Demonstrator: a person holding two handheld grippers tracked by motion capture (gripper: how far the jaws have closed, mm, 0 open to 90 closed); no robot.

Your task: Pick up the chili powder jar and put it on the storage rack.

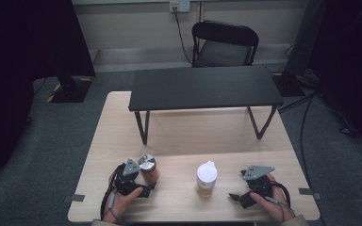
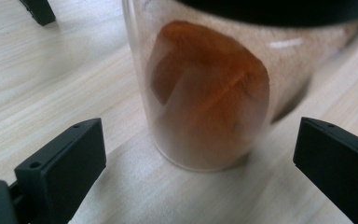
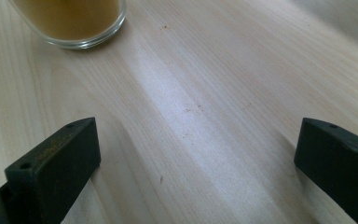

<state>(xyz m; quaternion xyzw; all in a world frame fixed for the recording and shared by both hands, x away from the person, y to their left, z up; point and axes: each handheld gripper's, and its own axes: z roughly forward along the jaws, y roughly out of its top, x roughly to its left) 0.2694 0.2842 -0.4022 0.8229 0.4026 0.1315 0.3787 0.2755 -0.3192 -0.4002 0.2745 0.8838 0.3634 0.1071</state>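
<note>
A clear jar of orange-brown powder (image 1: 149,172) with a silver lid stands on the wooden table (image 1: 188,136) at the front left. My left gripper (image 1: 149,187) is open right beside it. In the left gripper view the orange jar (image 2: 209,93) stands just past the tips, with the left gripper (image 2: 196,161) jaws wide apart and not touching it. A white-lidded jar of tan contents (image 1: 206,179) stands at the front middle. My right gripper (image 1: 236,197) is open to its right, jaws pointing toward it. The right gripper (image 3: 196,154) hovers over bare wood, with the tan jar's base (image 3: 72,21) ahead at the upper left.
A low black bench (image 1: 202,87) stands on the far half of the table. A black folding chair (image 1: 224,44) sits behind the table. Cables run on the grey floor at the right. A foot of the bench (image 2: 39,11) shows beyond the orange jar.
</note>
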